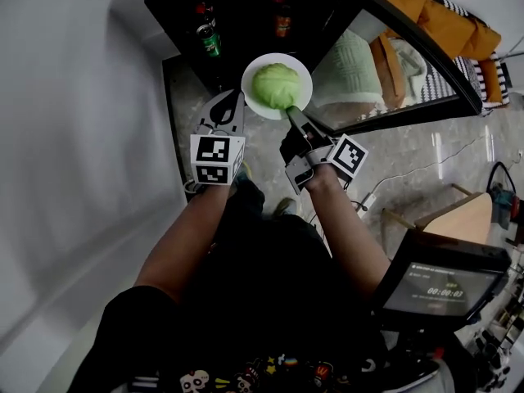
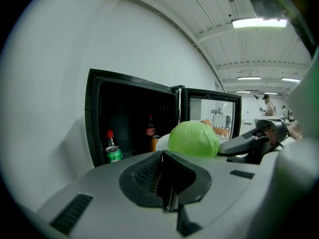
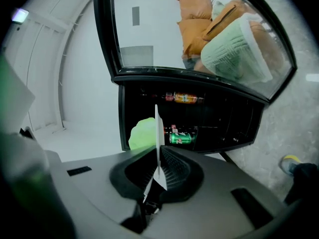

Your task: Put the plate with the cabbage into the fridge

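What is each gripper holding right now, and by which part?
The right gripper clamps the white plate by its rim, with the cabbage on it. The left gripper is shut on nothing.

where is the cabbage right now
In the head view the cabbage sits on the white plate, held at its rim by the right gripper just in front of the open fridge, not yet inside.

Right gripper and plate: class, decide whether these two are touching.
Touching. The right gripper view shows the plate edge-on, its white rim clamped between the closed fingers of the right gripper.
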### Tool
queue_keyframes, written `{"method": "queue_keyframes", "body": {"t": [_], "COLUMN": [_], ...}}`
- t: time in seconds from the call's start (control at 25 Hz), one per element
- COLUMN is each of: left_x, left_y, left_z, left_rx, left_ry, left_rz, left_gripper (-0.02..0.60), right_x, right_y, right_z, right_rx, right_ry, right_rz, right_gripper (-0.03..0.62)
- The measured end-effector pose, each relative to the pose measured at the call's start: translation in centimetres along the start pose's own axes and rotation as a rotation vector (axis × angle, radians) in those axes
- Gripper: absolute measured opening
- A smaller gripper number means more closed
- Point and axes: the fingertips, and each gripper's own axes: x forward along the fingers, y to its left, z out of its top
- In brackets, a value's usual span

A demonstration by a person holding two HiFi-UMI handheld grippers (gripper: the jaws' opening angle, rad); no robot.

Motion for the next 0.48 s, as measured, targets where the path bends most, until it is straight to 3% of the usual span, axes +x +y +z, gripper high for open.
{"method": "queue_keyframes", "body": {"t": [0.48], "left_x": [3.8], "left_y": [3.6], "left_z": [-0.5], "left_rx": [-0.031], "left_ry": [0.003], "left_rz": [-0.071], "left_gripper": [0.005], "right_x": [5.1], "right_y": [-1.8], "right_z": [0.7], "right_rx": [0.004], "right_ry": [-0.061], "right_rz": [-0.043], "right_gripper": [0.020]}}
